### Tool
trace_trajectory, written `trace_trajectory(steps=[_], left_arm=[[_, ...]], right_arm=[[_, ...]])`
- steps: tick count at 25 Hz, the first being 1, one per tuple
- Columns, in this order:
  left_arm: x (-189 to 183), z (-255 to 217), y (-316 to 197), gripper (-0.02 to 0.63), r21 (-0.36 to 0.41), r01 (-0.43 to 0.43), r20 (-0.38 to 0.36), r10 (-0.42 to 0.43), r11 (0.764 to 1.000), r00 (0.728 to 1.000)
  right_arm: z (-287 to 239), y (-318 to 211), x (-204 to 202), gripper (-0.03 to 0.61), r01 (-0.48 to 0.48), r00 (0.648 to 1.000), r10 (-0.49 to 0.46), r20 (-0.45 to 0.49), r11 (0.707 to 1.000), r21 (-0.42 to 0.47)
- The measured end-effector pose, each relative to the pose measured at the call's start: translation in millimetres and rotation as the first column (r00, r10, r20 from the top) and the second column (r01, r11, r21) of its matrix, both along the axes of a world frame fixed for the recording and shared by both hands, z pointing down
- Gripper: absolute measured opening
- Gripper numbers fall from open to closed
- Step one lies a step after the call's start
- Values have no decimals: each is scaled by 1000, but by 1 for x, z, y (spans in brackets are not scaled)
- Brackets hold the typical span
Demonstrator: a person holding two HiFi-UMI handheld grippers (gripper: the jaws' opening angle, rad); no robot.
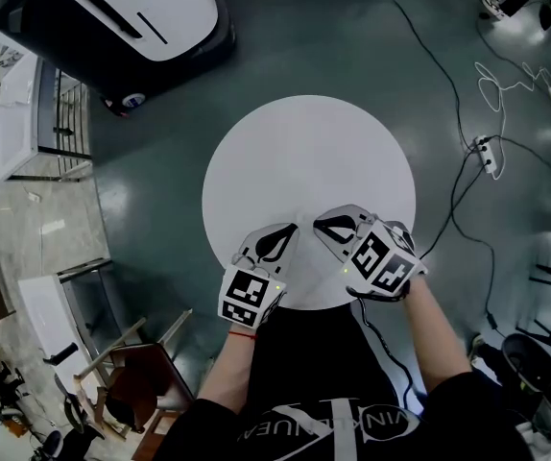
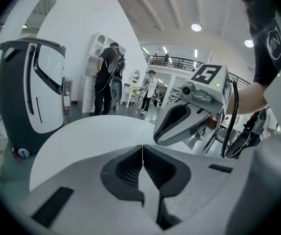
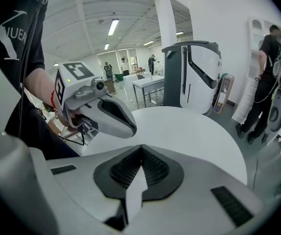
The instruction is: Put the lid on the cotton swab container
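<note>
Two handheld grippers sit at the near edge of the round white table [image 1: 304, 152], at 6 o'clock on its top in the head view. The left gripper [image 1: 291, 228] and the right gripper [image 1: 322, 225] point toward the table centre with their tips close together but apart, the left at 7 o'clock and the right at 5 o'clock. Each carries its marker cube at the rear, next to the person's forearm. In the left gripper view, the left gripper [image 2: 142, 153] has its jaws pressed together along one thin seam with nothing between the ribbed pads; the right gripper [image 2: 179, 124] shows at 2 o'clock, above the table [image 2: 96, 136]. In the right gripper view, the right gripper [image 3: 141, 155] likewise has its jaws fully together and empty, with the left gripper [image 3: 106, 116] at 10 o'clock. No view shows the cotton swab container or its lid; the visible tabletop is bare. Beyond the table, on the dark floor, a white-and-black machine [image 1: 131, 17] stands at 11 o'clock, and cables run to a power strip [image 1: 488, 155] at 3 o'clock.
</note>
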State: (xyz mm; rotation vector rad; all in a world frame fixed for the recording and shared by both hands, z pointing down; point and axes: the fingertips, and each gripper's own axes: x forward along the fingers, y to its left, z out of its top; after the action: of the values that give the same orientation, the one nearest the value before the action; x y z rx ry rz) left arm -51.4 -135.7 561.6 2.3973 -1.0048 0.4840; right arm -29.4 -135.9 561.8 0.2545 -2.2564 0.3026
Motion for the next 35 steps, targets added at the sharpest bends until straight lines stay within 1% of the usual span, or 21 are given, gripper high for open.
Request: trace_trajectory(steps=[4, 6, 8, 12, 15, 22, 31, 35], left_arm=[[14, -11, -9, 11, 37, -78, 60, 75, 996, 995], [19, -9, -9, 11, 39, -110, 94, 106, 993, 990], [22, -6, -7, 11, 36, -120, 109, 116, 992, 987], [21, -6, -8, 11, 32, -106, 88, 103, 994, 991], [22, -5, -7, 11, 32, -108, 77, 105, 994, 991], [20, -3, -7, 9, 27, -104, 67, 102, 994, 992], [21, -3, -8, 9, 21, -90, 33, 89, 996, 995], [24, -3, -8, 9, 24, -97, 21, 96, 995, 995]], right_arm=[[0, -1, 0, 3, -17, 1000, 17, 4, 1000, 1], [0, -1, 1, 3, -21, 1000, 21, 7, 1000, 5], [1, 0, 1, 3, -21, 1000, 21, 7, 1000, 5], [2, 0, 1, 3, -27, 1000, 27, 13, 1000, -1], [3, 1, 2, 3, -30, 999, 30, 23, 1000, -5], [2, 1, 0, 3, -22, 1000, 22, 12, 1000, -5], [3, 1, 2, 3, -32, 999, 32, 32, 999, -17], [3, 0, 2, 3, -34, 999, 34, 32, 999, -10]])
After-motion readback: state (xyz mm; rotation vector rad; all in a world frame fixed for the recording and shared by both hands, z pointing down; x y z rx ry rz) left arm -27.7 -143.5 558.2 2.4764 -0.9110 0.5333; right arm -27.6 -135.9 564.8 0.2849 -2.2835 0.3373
